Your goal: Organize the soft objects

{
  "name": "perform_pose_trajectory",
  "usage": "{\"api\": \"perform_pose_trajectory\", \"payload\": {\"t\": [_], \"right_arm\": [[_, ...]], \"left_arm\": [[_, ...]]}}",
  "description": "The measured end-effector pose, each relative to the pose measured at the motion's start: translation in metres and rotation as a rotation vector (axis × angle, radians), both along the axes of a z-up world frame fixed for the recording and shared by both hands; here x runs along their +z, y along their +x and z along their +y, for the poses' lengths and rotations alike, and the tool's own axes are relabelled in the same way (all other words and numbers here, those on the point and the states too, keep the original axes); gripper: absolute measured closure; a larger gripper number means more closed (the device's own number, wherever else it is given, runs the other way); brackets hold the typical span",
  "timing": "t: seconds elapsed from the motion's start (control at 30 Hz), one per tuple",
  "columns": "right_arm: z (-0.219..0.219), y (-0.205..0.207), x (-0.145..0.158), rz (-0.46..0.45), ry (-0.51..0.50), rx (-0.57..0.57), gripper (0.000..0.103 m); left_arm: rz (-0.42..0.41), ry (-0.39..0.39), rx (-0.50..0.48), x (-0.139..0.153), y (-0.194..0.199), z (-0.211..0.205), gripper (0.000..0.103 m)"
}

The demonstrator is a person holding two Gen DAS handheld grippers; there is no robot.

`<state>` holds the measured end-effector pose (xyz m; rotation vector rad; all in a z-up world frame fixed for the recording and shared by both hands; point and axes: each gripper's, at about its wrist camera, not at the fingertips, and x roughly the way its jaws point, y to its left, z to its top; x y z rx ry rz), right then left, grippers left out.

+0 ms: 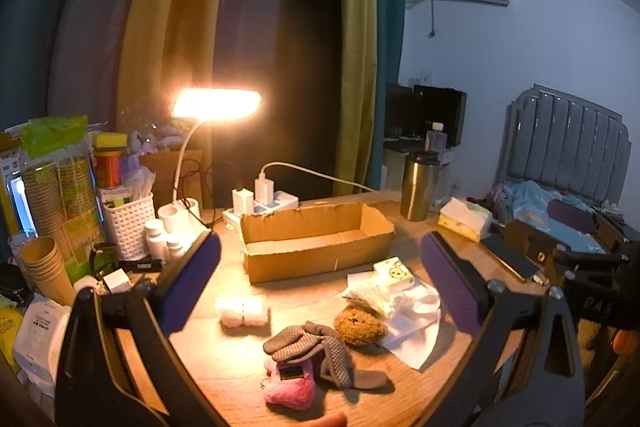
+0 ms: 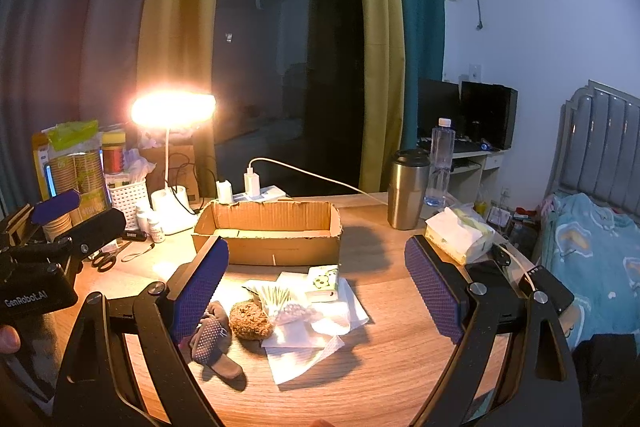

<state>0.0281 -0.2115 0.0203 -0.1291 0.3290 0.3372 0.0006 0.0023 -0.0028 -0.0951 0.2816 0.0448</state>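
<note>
An open, empty cardboard box (image 1: 316,241) (image 2: 269,231) stands mid-table. In front of it lie a grey dotted glove (image 1: 320,351) (image 2: 212,343), a pink plush heart (image 1: 290,389), a brown fuzzy ball (image 1: 359,325) (image 2: 251,320), white cotton pads (image 1: 243,311), a bag of cotton swabs (image 2: 274,297), a small tissue pack (image 1: 394,271) (image 2: 323,283) and white paper sheets (image 2: 308,351). My left gripper (image 1: 320,267) is open and empty above them. My right gripper (image 2: 316,285) is open and empty, also over the pile.
A lit desk lamp (image 1: 216,105) stands behind the box, with a power strip and chargers (image 1: 264,201). Paper cups, a white basket (image 1: 130,223) and bottles crowd the left. A steel tumbler (image 2: 408,189), a tissue box (image 2: 458,233) and a phone (image 1: 510,259) sit on the right.
</note>
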Motion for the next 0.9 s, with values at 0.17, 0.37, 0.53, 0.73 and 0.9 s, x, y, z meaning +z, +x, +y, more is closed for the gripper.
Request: {"api": "perform_pose_trajectory", "payload": {"t": [0.17,0.37,0.53,0.73,0.9], "right_arm": [[0.0001,0.0,0.0002,0.0,0.0,0.0,0.011],[-0.0007,0.0002,-0.0003,0.0,0.002,0.0,0.011],[-0.0004,0.0001,-0.0004,-0.001,0.002,-0.001,0.011],[-0.0015,0.0001,-0.0005,0.003,0.006,0.0,0.011],[-0.002,0.0002,-0.0006,0.003,0.006,0.0,0.011]], "left_arm": [[0.003,0.0,0.003,-0.0004,-0.0003,0.0004,0.002],[-0.004,-0.001,0.008,-0.0005,-0.0011,0.0015,0.002],[-0.004,-0.003,0.007,-0.0003,-0.0008,0.002,0.002],[-0.01,-0.006,0.007,0.0012,-0.0029,0.0032,0.002],[-0.01,-0.004,0.003,0.0025,-0.0039,0.0023,0.002]]}}
